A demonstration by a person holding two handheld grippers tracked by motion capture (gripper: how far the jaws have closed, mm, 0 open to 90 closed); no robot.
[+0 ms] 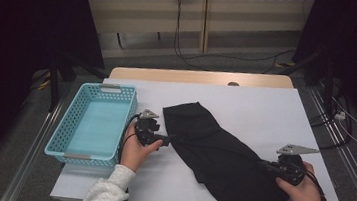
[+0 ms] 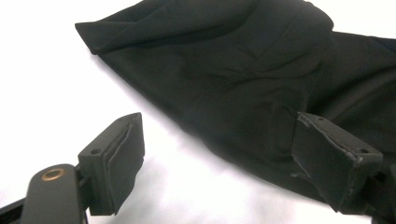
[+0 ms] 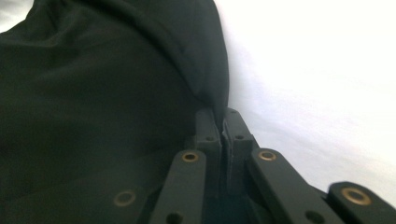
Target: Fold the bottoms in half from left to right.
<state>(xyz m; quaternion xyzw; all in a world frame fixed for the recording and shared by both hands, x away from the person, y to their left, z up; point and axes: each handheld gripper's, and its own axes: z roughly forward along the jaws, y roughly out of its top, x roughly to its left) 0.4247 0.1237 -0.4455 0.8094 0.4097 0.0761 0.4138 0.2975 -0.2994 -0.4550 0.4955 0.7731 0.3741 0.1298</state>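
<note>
Where pinched, soft creased black cloth [image 1: 221, 155]

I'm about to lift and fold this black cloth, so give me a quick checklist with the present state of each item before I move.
1. Right gripper shut on the edge of the black fabric garment: ok, jaws pinch the hem.
2. Left gripper gripping the garment: not ok, its jaws stand open, one over the white table cover, the other over the cloth.
3. Garment flat: not ok, creased, with a fold at its far end.
4. Garment fully on the table: cannot tell, its near end lies at the front edge.
5. Light blue perforated plastic basket free to take it: ok, nothing inside.
</note>
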